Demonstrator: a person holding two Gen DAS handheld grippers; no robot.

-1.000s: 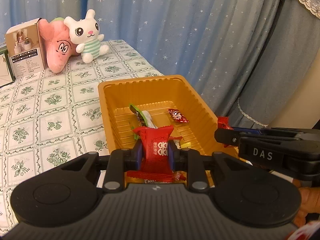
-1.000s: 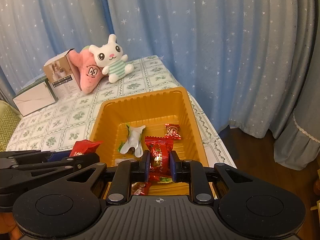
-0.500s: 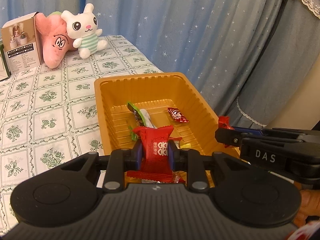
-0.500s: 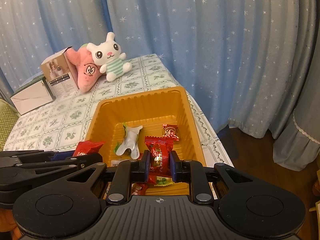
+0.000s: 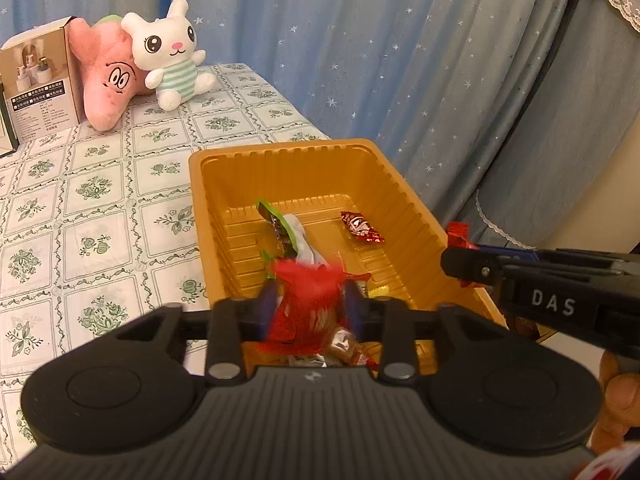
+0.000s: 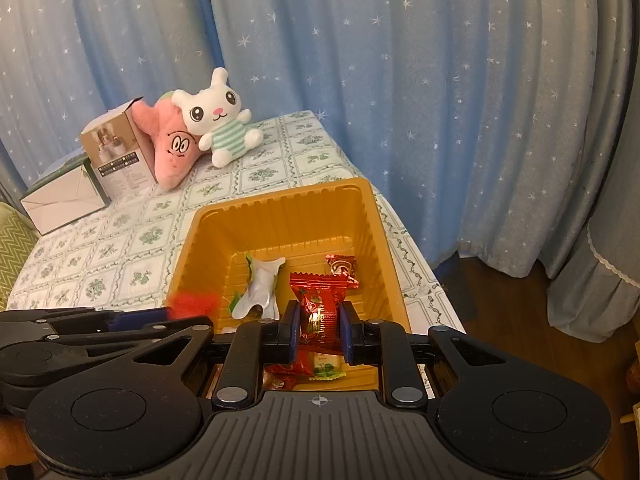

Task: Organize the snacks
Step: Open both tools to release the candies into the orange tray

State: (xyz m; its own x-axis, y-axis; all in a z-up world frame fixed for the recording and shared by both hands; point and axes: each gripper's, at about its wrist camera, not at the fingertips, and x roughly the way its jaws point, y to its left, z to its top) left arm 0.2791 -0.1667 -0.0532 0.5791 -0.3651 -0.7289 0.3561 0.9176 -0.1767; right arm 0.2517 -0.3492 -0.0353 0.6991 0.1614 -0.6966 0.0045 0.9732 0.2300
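On the surface (image 5: 100, 216), far left, a box (image 5: 38, 84) and two plush toys (image 5: 140, 60) stand. The left tool (image 5: 308, 306) hangs over the near end of the orange tray (image 5: 288, 152); its jaws are opening, and a blurred red snack packet (image 5: 308, 292) sits loose between them. To its right, the right tool (image 6: 320, 326) is clamped on a red candy wrapper (image 6: 320, 300) above the tray's near end, where other snacks lie.

Left gripper (image 5: 308, 304) jaws opening; right gripper (image 6: 320, 326) apparently clamped.

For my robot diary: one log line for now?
left gripper: jaws opening, red snack between | right gripper: grips red candy | over tray
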